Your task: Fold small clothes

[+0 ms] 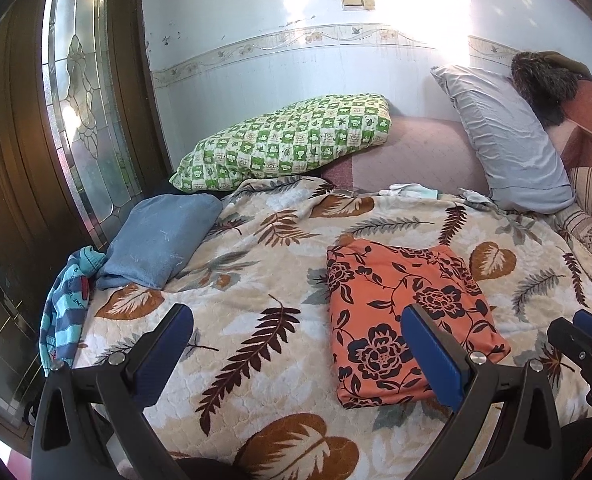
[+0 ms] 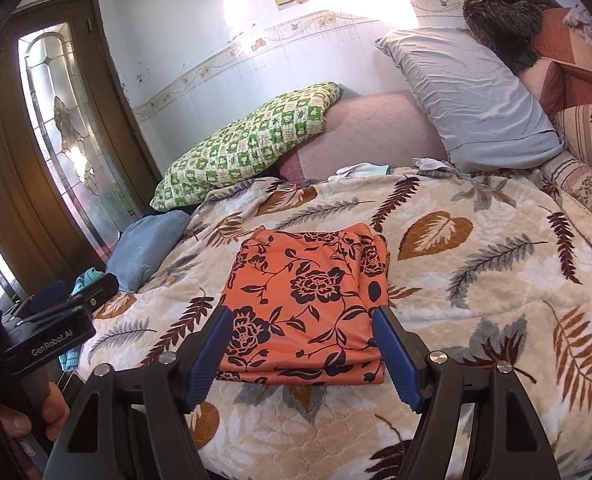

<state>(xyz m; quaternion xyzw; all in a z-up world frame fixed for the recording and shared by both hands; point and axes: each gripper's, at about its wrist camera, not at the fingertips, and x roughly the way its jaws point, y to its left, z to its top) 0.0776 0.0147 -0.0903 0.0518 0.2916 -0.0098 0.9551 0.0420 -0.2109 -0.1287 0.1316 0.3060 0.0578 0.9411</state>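
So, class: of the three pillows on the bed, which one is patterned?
The green checked pillow by the wall; the blue pillow and the grey pillow are plain.

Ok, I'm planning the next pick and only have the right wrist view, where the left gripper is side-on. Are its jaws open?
Observer: Yes, the left gripper is open, with nothing held between its fingers.
Operator: And the teal thing half hidden behind it?
Observer: A striped garment, unfolded, draped over the edge of the bed beside the folded blue cloth.
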